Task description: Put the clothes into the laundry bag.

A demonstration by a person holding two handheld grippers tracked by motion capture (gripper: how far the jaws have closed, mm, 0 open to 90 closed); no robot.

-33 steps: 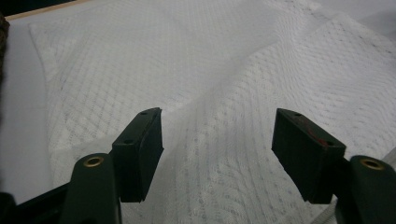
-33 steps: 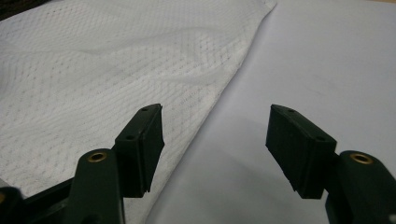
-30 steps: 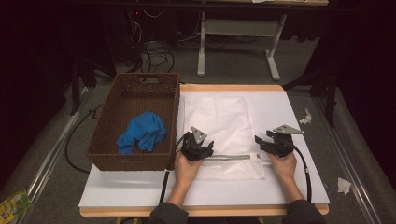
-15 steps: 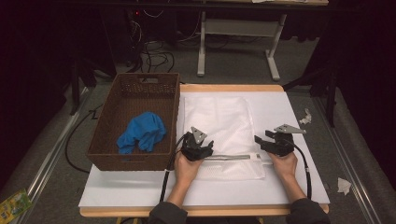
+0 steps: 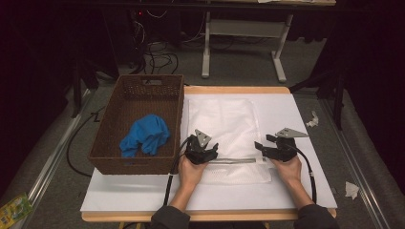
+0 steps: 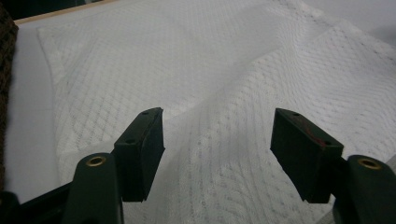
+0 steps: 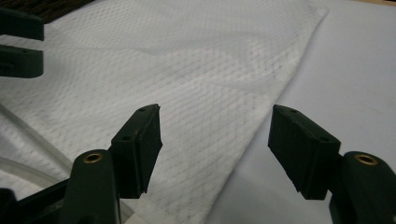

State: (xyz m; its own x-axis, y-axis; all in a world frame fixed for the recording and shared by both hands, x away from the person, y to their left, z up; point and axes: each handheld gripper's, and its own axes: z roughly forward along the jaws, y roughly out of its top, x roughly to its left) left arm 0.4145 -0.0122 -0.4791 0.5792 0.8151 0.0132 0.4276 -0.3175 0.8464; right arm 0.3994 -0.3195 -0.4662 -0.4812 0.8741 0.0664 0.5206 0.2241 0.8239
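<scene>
flat on the table, white waffle-textured cloth (image 5: 224, 126) lies rumpled between both gaping, empty tongs.

Dim surroundings, perhaps slightly soft focus

A brown woven basket (image 5: 138, 125) stands on the left part of the table (image 5: 305, 191), its right wall just beside the white sheet covering the tabletop. A crumpled blue cloth (image 5: 144, 135) lies inside the basket, toward its near end. Scraps of white paper (image 5: 351, 190) lie on the grey floor to the right. A yellow-green packet (image 5: 13, 210) lies on the floor at near left. Black cables (image 5: 155, 52) trail across the floor beyond the table.
</scene>
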